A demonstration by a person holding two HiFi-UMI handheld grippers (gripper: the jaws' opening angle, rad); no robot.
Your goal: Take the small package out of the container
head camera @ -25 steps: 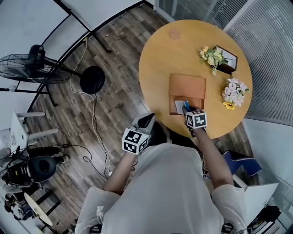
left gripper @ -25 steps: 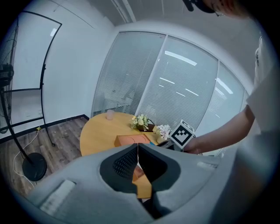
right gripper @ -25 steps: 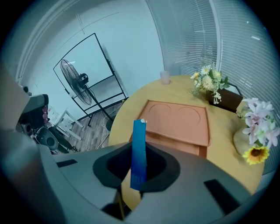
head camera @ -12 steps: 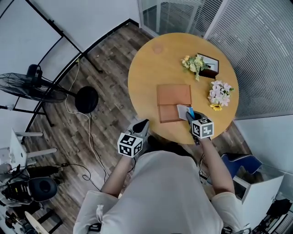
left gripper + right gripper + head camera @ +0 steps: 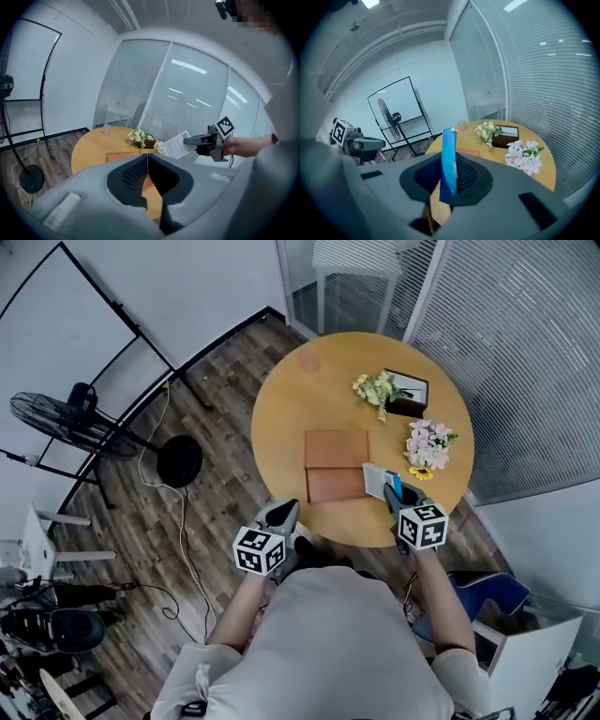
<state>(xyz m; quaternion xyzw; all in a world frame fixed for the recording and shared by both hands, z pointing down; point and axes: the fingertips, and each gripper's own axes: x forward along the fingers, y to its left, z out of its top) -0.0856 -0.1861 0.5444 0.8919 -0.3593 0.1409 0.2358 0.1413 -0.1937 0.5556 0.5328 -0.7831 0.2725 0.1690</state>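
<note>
A flat brown box, the container [image 5: 335,465], lies on the round wooden table [image 5: 291,418]. My right gripper [image 5: 391,490] is shut on the small white and blue package [image 5: 378,480] and holds it in the air just right of the container, over the table's near edge. In the right gripper view the package [image 5: 449,161] stands edge-on between the pads. My left gripper [image 5: 284,512] hangs off the table's near left edge, jaws shut with nothing in them. The left gripper view shows the package [image 5: 176,146] raised above the table.
Two bunches of flowers [image 5: 428,443] and a dark tray [image 5: 410,395] sit on the table's far right. A glass wall with blinds [image 5: 525,343] runs behind the table. A fan [image 5: 66,418] and a black round stand base [image 5: 179,460] stand on the wooden floor at left.
My right gripper has lifted the package up out of the container and carried it to the right. My left gripper has risen a little beside the table edge.
</note>
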